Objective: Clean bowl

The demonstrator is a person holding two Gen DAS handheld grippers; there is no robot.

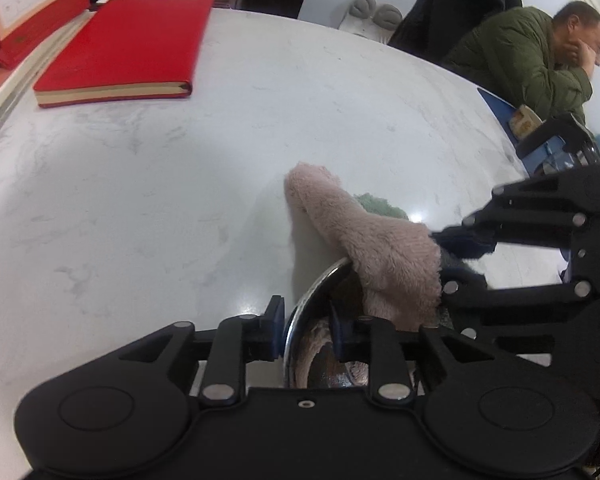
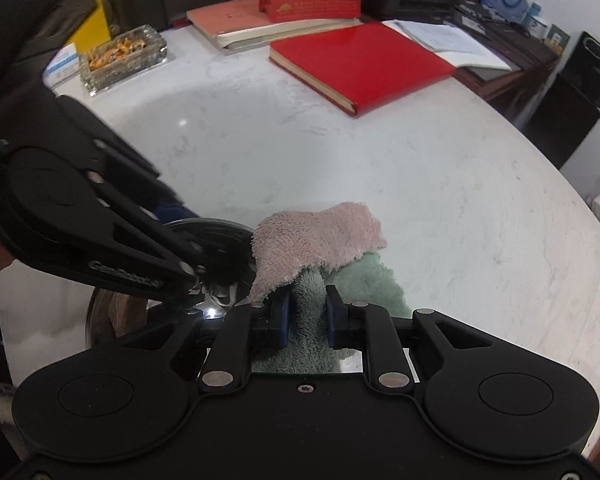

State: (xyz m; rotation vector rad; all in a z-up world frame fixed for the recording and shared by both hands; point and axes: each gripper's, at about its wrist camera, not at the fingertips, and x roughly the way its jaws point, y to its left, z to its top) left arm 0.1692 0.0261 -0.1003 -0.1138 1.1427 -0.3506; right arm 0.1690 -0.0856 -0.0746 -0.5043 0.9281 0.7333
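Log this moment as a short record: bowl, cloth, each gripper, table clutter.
bowl: metal bowl, rim between the left gripper's fingers
cloth: pink and green cloth, draped over the bowl's edge onto the table
left gripper: shut on the bowl's rim
right gripper: shut on the cloth
clutter: red notebook, glass ashtray

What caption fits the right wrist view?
Right gripper pinches a pink-and-green cloth beside the steel bowl gripped by the left gripper.
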